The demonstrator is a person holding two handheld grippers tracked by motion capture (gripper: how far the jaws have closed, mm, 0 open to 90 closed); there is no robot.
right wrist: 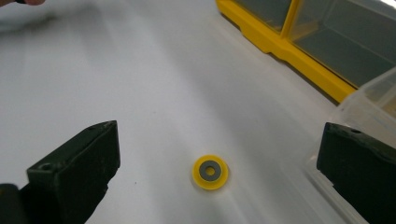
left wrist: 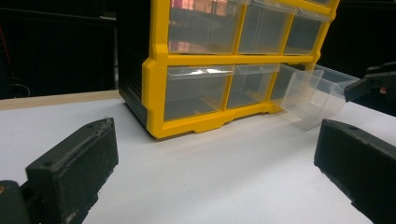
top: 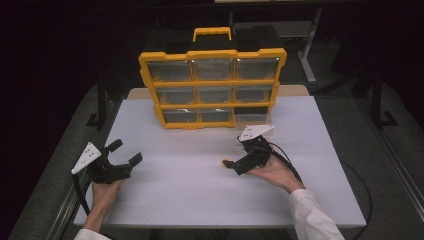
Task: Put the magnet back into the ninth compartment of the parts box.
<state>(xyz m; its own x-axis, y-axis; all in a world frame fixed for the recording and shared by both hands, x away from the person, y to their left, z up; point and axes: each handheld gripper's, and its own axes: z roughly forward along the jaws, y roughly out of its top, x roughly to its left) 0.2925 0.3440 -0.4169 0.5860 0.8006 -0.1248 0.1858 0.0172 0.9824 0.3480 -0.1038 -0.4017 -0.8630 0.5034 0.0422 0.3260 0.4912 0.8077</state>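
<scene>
A yellow organizer (top: 212, 80) with clear drawers stands upright at the back of the white table. Its bottom right drawer (top: 253, 119) is pulled out, and that clear drawer (left wrist: 313, 98) tilts down onto the table. A small yellow ring with a grey centre (right wrist: 210, 171) lies flat on the table just in front of the drawer (right wrist: 369, 107). My right gripper (right wrist: 219, 182) is open, low over the table, with the ring (top: 225, 162) between its jaws and untouched. My left gripper (top: 126, 151) is open and empty at the table's left side, facing the organizer (left wrist: 201, 79).
The white table top (top: 190, 190) spreads between the two grippers and toward the front edge. The right gripper (left wrist: 373, 84) appears at the far right of the left gripper view. A dark floor and table legs (top: 310, 55) lie beyond the organizer.
</scene>
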